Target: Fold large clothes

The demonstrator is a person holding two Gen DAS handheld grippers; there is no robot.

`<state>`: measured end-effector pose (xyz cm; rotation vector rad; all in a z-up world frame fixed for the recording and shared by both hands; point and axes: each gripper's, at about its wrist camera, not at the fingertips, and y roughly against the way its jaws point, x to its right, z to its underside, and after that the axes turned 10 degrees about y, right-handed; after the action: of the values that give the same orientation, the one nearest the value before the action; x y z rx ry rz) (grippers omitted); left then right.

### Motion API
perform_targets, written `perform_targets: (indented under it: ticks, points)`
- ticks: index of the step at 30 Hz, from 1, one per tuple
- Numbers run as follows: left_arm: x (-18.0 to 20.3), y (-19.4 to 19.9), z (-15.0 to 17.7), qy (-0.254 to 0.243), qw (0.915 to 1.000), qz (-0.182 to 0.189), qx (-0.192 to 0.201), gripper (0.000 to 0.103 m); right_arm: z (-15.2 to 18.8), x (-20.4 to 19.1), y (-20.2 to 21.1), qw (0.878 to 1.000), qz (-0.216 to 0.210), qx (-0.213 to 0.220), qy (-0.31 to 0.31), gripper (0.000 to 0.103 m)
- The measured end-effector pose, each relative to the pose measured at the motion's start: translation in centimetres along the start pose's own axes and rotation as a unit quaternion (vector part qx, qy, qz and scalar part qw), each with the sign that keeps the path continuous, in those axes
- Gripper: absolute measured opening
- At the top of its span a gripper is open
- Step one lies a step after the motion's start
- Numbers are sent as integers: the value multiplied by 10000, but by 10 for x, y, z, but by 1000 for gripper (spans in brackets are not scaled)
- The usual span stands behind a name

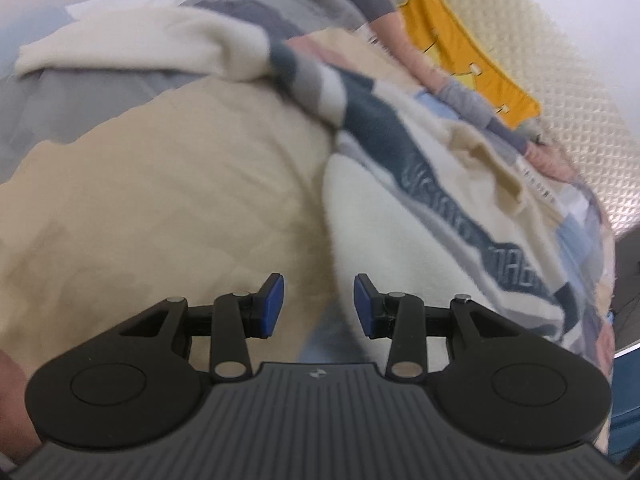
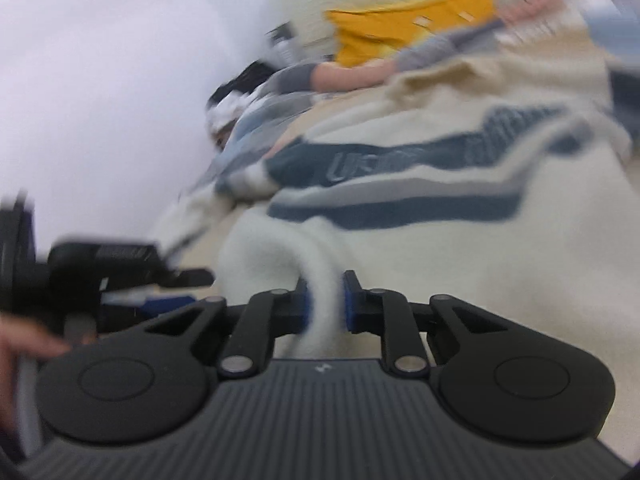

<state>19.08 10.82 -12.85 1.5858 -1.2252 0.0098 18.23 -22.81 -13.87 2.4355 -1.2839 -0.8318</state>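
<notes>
A cream sweater (image 1: 380,220) with navy and grey stripes lies spread over a bed. My left gripper (image 1: 319,306) hovers over its lower edge, where the sweater meets a beige cloth (image 1: 160,180). Its blue pads stand apart and open, with nothing between them. In the right wrist view, my right gripper (image 2: 326,302) is shut on a raised fold of the cream sweater (image 2: 400,248), and the blue pads press on the fold from both sides. That view is blurred.
A yellow garment (image 1: 460,52) lies beyond the sweater on a white textured bedspread (image 1: 580,60). A patchwork garment (image 1: 280,12) in grey, blue and pink is bunched behind it. A hand (image 2: 24,344) and the black body of the other gripper (image 2: 104,264) are at the left.
</notes>
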Motion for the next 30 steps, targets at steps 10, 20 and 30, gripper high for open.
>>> perform_targets:
  ticks: [10,20,30]
  points:
    - [9,-27,30,160,9903,1187,-708,53,22,96,-12,9639,-191,235,-2646,18]
    - [16,-56,61,479,9545,2336,-1792,53,31,99,-18,9505,-155,258,-3093,17]
    - [22,-43,85,83,9661,2029,-1596,13,36,99,-19,9465,-122,250,-3215,17]
